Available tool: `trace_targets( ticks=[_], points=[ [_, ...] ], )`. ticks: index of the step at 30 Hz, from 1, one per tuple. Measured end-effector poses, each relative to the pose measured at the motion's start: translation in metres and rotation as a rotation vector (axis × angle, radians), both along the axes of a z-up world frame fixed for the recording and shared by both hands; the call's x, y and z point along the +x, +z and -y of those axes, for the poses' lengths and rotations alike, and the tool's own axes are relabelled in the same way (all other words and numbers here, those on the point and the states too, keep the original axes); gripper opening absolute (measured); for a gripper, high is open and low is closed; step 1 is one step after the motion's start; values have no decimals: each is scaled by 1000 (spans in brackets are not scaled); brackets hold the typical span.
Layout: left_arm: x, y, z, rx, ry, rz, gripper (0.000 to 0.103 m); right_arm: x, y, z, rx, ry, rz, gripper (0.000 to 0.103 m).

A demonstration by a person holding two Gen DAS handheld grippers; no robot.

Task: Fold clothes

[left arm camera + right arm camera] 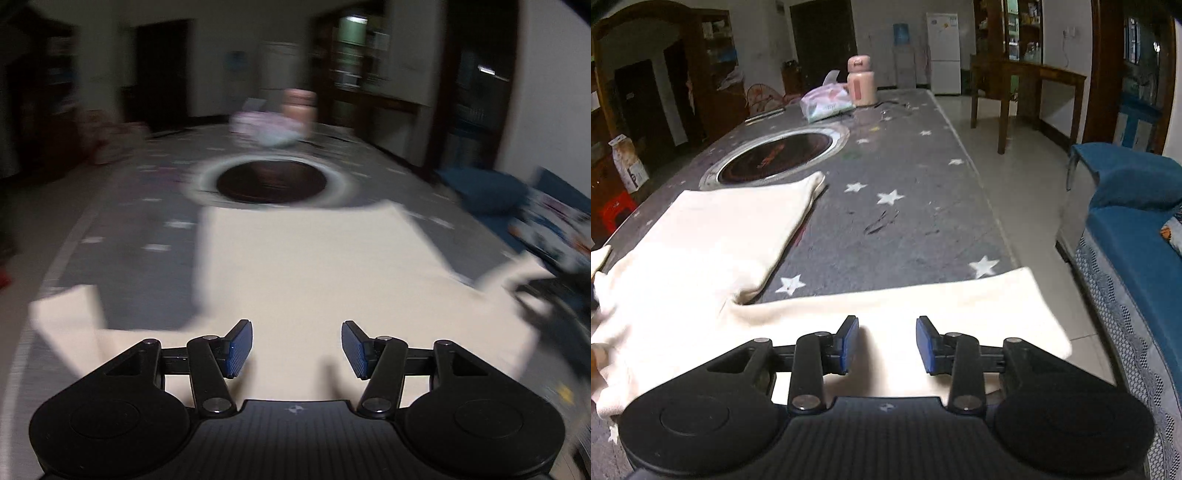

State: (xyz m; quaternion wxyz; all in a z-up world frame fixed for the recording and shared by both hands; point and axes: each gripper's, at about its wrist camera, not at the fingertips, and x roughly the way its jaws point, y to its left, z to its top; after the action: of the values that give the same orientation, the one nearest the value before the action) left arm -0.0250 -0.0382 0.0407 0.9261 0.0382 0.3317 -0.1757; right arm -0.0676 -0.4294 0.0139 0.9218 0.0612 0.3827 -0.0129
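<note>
A cream long-sleeved garment lies spread flat on a grey star-patterned table. In the blurred left wrist view its body runs away from me, with one sleeve out to the left. My left gripper is open and empty just above the near part of the body. In the right wrist view the body lies to the left and the right sleeve stretches across the front. My right gripper is open and empty over that sleeve.
A round black hotplate with a metal ring is set into the table beyond the garment. A pink jug and a plastic packet stand at the far end. A blue sofa is to the right of the table.
</note>
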Motion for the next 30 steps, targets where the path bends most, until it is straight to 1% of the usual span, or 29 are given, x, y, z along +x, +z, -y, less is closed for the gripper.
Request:
trace_targets(
  ticks=[5,7,9,11,15,17,18,19,21,22,23,25,27,30],
  points=[
    [44,-2,-52,64,296,25,57,-3,-2,-2,8,3,-5,41],
    [62,-8,-72,82,393,17,57,-3,-3,-2,11,4,-7,43],
    [76,-16,-86,105,465,-11,57,-3,-3,-3,9,6,-9,46],
    [87,-22,-96,111,465,-31,57,-3,-3,-4,10,6,-11,48],
    [95,-34,-99,131,443,-65,57,-1,-3,-6,4,7,-16,51],
    [98,-37,-101,132,434,-63,55,0,-3,-6,3,7,-17,52],
    [98,-38,-101,140,428,-56,53,0,-3,-6,2,7,-18,53],
    [98,-39,-101,142,427,-52,44,1,-3,-6,2,6,-18,54],
    [98,-41,-105,137,432,-47,33,1,-3,-7,2,6,-19,54],
    [98,-41,-107,131,437,-47,22,2,-3,-7,1,6,-19,54],
    [98,-41,-110,129,447,-46,16,3,-3,-7,1,5,-19,55],
    [91,-36,-121,86,469,-38,11,3,-3,-7,2,5,-18,55],
    [84,-31,-132,43,491,-30,10,3,-4,-7,4,5,-18,55],
    [59,-18,-151,-39,519,32,10,3,-4,-7,4,5,-16,55]
  ],
)
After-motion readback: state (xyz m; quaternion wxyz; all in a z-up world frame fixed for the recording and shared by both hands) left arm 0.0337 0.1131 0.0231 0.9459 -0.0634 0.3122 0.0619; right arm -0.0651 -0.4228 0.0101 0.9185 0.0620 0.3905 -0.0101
